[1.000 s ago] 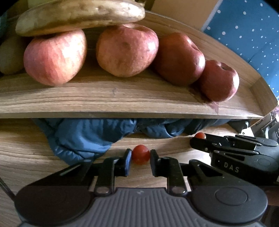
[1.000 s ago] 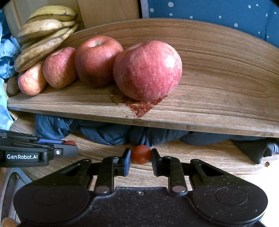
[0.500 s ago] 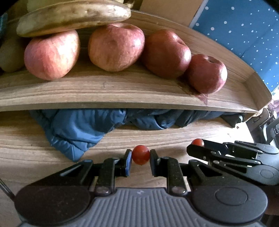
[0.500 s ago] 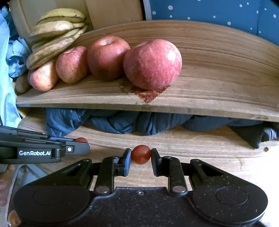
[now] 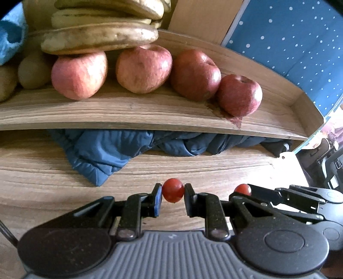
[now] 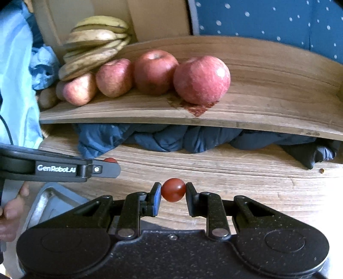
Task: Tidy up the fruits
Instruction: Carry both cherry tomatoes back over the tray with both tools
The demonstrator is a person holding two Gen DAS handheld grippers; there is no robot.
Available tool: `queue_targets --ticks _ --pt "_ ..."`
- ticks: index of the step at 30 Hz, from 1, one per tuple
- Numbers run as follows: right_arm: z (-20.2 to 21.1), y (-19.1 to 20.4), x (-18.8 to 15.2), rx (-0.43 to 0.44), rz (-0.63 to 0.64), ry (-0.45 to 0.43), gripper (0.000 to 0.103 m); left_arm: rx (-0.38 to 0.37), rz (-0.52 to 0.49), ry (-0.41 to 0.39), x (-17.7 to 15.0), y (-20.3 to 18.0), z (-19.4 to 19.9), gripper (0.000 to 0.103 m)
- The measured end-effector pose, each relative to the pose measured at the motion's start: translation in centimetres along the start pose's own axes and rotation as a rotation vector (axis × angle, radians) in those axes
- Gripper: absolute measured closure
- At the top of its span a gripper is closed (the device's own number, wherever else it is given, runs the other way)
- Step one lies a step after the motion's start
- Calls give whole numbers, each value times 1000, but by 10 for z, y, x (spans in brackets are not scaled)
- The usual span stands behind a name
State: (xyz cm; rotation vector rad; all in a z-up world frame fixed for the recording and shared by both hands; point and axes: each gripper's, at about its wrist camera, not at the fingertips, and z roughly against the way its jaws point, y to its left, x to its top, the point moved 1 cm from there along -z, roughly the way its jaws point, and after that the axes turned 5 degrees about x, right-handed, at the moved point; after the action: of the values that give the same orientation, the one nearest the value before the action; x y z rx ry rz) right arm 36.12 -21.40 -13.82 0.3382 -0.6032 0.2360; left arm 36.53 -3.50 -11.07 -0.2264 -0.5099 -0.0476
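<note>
Two hand-held grippers, left [image 5: 173, 191] and right [image 6: 173, 190], each clamp a cherry tomato [image 5: 172, 190] (round, no long axis).

this looks like a lived-in home, likely a bedroom or living corner. a wood-grain worktop [image 6: 235, 178] carries a raised wooden shelf [image 6: 268, 85] where ripe household fruit sits: four apples [image 6: 201, 79] in a row and, at about 10 o'clock, a bunch of browning bananas [image 6: 94, 47] resting over them. a crumpled blue quilted garment [image 5: 103, 154] is stuffed under the shelf. at 1 o'clock hangs a blue fabric with white dots [image 5: 289, 43], beside a plain cardboard box [image 5: 201, 17]. a metal tray [image 6: 51, 201] lies at 8 o'clock.
</note>
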Motion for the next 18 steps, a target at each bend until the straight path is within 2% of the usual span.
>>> queue_targets --ticks 18 --pt "30 37 -19 94 127 -10 77 63 77 -26 -41 6 40 79"
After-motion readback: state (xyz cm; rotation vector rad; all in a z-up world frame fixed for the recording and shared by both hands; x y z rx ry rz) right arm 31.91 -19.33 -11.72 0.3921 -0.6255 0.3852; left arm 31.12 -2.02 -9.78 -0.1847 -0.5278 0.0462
